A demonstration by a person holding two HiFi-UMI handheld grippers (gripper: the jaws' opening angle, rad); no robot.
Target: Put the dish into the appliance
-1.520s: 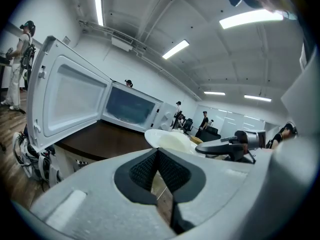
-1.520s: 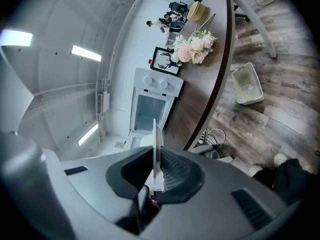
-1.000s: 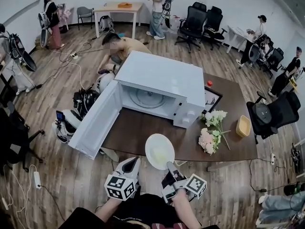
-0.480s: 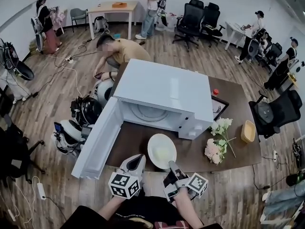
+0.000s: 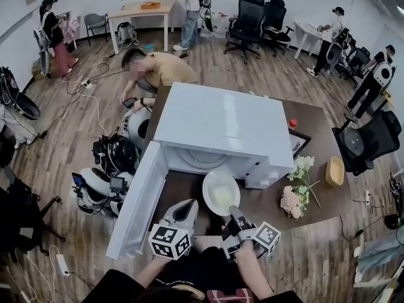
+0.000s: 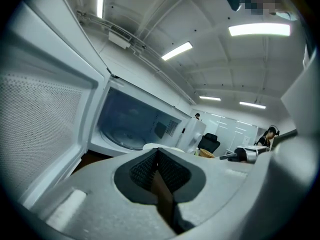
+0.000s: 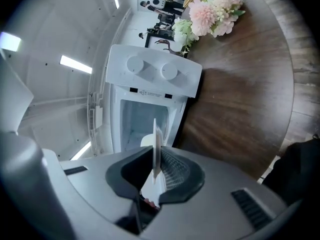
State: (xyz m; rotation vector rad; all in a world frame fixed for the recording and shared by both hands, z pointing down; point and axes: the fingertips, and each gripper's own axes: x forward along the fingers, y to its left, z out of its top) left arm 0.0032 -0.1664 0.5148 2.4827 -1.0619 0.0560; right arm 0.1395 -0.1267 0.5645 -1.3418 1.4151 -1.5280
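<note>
The white dish (image 5: 221, 192) hangs level over the brown table (image 5: 271, 202), just before the open mouth of the white microwave (image 5: 218, 122). My right gripper (image 5: 233, 214) is shut on the dish's near rim. In the right gripper view the dish (image 7: 155, 146) shows edge-on between the pads, with the microwave's knob panel (image 7: 152, 74) beyond. My left gripper (image 5: 185, 209) is shut and holds nothing, just left of the dish and beside the open door (image 5: 136, 197). The left gripper view looks past the left gripper (image 6: 157, 156) into the cavity with its glass turntable (image 6: 125, 134).
A bunch of pale flowers (image 5: 297, 194), a yellow bowl (image 5: 333, 170) and a black tray (image 5: 297, 142) lie on the table's right side. A person (image 5: 158, 71) crouches behind the microwave. Gear and helmets (image 5: 110, 163) sit on the floor at left.
The dish and both grippers have moved forward toward the microwave's opening; the microwave now fills more of the head view. The grip on the dish has not changed.
</note>
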